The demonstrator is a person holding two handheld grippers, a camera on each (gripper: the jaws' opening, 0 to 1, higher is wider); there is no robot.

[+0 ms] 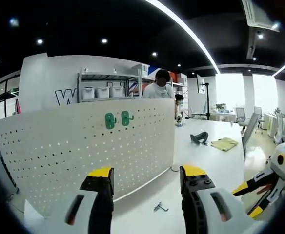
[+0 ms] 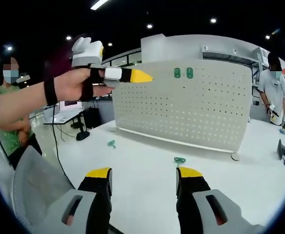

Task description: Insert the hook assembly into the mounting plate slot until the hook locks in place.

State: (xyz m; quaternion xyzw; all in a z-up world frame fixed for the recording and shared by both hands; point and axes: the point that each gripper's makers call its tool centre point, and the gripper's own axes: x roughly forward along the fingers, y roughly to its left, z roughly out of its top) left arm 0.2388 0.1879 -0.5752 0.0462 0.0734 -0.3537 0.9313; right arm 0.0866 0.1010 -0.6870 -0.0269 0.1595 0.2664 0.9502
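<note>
A white perforated mounting plate (image 1: 84, 146) stands upright on the white table, with two green hooks (image 1: 118, 119) fixed near its top edge. A small metal hook piece (image 1: 159, 207) lies on the table just ahead of my left gripper (image 1: 147, 178), which is open and holds nothing. My right gripper (image 1: 247, 200) enters at the right edge. In the right gripper view the plate (image 2: 196, 107) carries the same two green hooks (image 2: 183, 72). Two loose green hooks (image 2: 179, 160) (image 2: 111, 144) lie on the table before it. My right gripper (image 2: 144, 178) is open and empty. A hand holds the left gripper (image 2: 141, 76) high at the plate's left end.
A black object (image 1: 199, 138) and a yellow cloth (image 1: 224, 144) lie on the table past the plate's right end. A person (image 1: 158, 87) stands behind the plate by shelves with bins (image 1: 103, 91). A grey chair (image 2: 35, 187) is at the lower left, and a masked person (image 2: 8, 105) stands there.
</note>
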